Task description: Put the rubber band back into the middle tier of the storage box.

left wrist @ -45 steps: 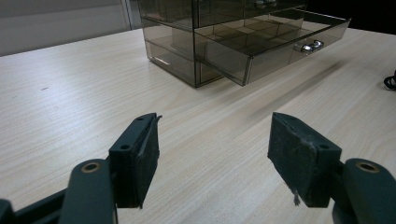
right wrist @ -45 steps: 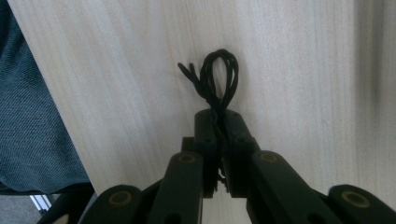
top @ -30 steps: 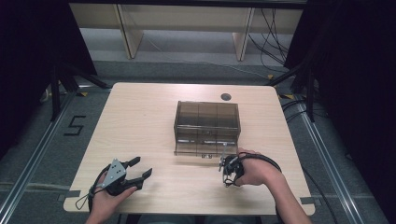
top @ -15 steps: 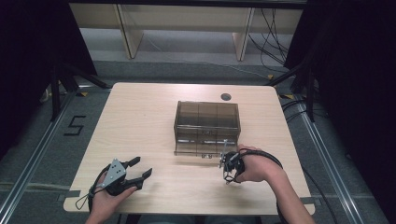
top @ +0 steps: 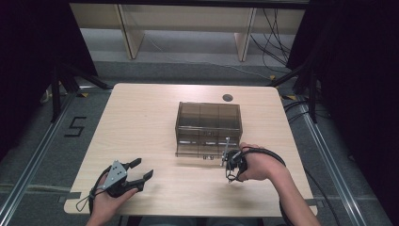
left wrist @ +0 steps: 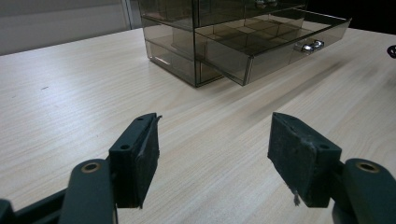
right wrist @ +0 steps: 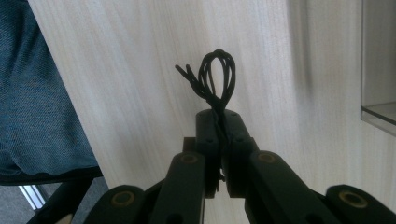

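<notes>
A smoke-tinted drawer cabinet (top: 208, 125) stands at the table's middle, and its bottom drawer (left wrist: 280, 42) is pulled out a little, metal knob showing. My left gripper (top: 143, 168) rests near the front left edge, jaws wide open with nothing between the pads (left wrist: 212, 149), aimed at the cabinet. My right gripper (top: 229, 165) is just in front of the cabinet's right corner, held above the tabletop. It is shut (right wrist: 219, 119) on a small looped bundle of black wire (right wrist: 217, 77) that sticks out past the fingertips.
A dark round cable hole (top: 227, 98) sits near the far edge of the light wood table (top: 141, 117). The table's front edge and the person's blue-clothed lap (right wrist: 42, 93) lie close by the right gripper. Wooden shelf legs stand beyond the table.
The right hand has shifted slightly toward the cabinet with the wire bundle still held. The left gripper has stayed where it was.
</notes>
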Motion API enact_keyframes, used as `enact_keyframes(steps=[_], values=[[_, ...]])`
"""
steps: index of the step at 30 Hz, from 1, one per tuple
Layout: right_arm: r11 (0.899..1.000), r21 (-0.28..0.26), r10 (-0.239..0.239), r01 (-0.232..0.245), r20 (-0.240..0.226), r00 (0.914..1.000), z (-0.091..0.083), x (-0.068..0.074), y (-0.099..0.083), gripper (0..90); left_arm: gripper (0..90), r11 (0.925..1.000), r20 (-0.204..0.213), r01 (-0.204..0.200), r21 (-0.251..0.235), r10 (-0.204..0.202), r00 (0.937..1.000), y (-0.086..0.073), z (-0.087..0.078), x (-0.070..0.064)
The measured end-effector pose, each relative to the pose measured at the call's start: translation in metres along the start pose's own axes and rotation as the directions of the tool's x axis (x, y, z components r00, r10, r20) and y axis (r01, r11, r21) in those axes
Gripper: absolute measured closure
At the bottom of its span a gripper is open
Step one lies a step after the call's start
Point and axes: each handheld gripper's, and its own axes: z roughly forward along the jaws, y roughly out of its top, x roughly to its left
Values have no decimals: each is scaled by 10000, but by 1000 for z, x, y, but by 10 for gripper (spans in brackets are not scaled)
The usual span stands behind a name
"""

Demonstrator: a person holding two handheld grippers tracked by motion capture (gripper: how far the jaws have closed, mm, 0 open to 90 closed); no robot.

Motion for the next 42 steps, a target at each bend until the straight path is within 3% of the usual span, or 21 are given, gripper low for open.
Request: enact_keyframes(steps=[2,5,6,10,11,12,14,16,17,20,21,27,30,31,35,36,38,40,41,42], values=[[9988,-123,-465,467,124,9988,0,-3,0,874,332,10000,9,21,-16,-21,10000,0,0,0],[9995,-243,-193,191,-73,9998,-2,-4,-1,875,332,10000,-3,12,-1,-12,10000,0,0,0],[9991,-189,-373,373,11,9993,-4,-5,0,874,332,10000,9,34,-28,-34,10000,0,0,0],[9996,-95,-281,282,108,9995,-9,-5,1,875,332,10000,9,4,-21,-4,10000,0,0,0],[9985,-165,-526,528,135,9985,-9,-7,2,875,331,10000,7,10,-26,-10,10000,0,0,0],[9995,-93,-285,286,172,9994,-10,-6,1,875,332,10000,6,13,-27,-13,10000,0,0,0],[9986,-66,-527,528,155,9985,-11,-8,2,875,332,10000,10,12,-29,-12,10000,0,0,0],[9997,-174,-181,181,24,9998,-11,-7,2,875,332,10000,14,15,-31,-15,10000,0,0,0],[9994,-106,-315,317,164,9994,-12,-8,2,875,331,10000,-56,-4,84,4,10000,0,-1,0],[9992,-277,-287,287,3,9996,-11,-8,2,875,332,10000,-56,15,69,-15,10000,0,-1,0],[9982,-137,-582,584,182,9981,-13,-10,3,875,331,10000,-56,25,65,-25,10000,0,-1,0],[9983,-138,-557,559,122,9984,-15,-12,2,875,332,10000,-44,33,59,-33,10000,0,-1,0],[9998,-43,-202,203,149,9997,-19,-11,2,875,332,10000,-43,57,44,-57,10000,0,-1,1],[9986,-138,-510,512,153,9986,-19,-14,3,875,332,10000,-42,53,44,-52,10000,0,-1,1],[9984,-316,-461,464,88,9989,-23,-16,4,876,332,9999,21,118,-73,-118,9999,0,0,1],[9993,-268,-253,254,55,9997,-25,-15,4,876,331,9999,16,116,-71,-116,9999,0,-1,1],[9980,-170,-605,610,278,9978,-28,-18,5,876,332,9999,13,136,-79,-136,9999,0,-1,1],[9991,-163,-374,379,288,9989,-30,-17,5,876,332,9999,19,120,-70,-120,9999,0,-1,1],[9983,-179,-556,560,226,9982,-30,-19,5,875,332,9999,14,116,-69,-115,9999,0,-1,1],[9987,-219,-445,451,270,9986,-31,-19,5,876,332,9999,14,107,-67,-107,9999,0,-1,1]])
